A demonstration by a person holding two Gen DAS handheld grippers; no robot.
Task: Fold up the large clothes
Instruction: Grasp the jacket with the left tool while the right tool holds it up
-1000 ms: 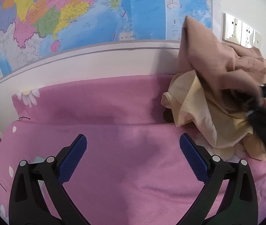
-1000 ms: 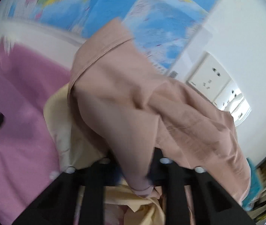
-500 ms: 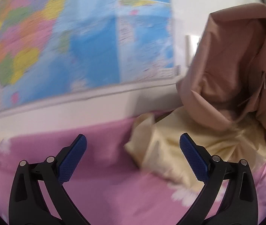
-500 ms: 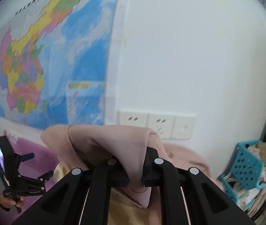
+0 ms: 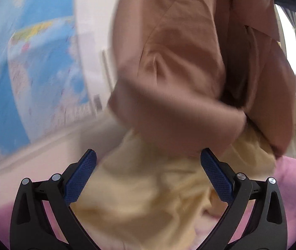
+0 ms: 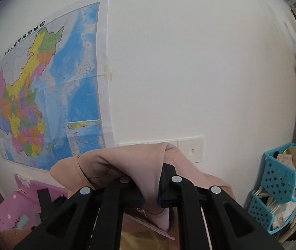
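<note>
A large dusty-pink garment (image 5: 189,66) hangs in the air, filling the upper right of the left wrist view. My right gripper (image 6: 151,189) is shut on a fold of this pink garment (image 6: 131,164) and holds it up high in front of the wall. A pale yellow garment (image 5: 148,191) lies crumpled on the pink bed sheet (image 5: 294,177) under it. My left gripper (image 5: 148,179) is open and empty, its blue pads on either side of the yellow garment, just below the hanging pink cloth.
A coloured wall map (image 6: 43,95) hangs on the white wall above the bed. Wall sockets (image 6: 190,151) sit behind the raised cloth. Blue plastic baskets (image 6: 281,179) full of items stand at the right. A pink flowered pillow (image 6: 23,204) lies lower left.
My right gripper has lifted the pink garment high off the pile. My left gripper has swung right and closer, from over bare sheet to the yellow garment, staying open.
</note>
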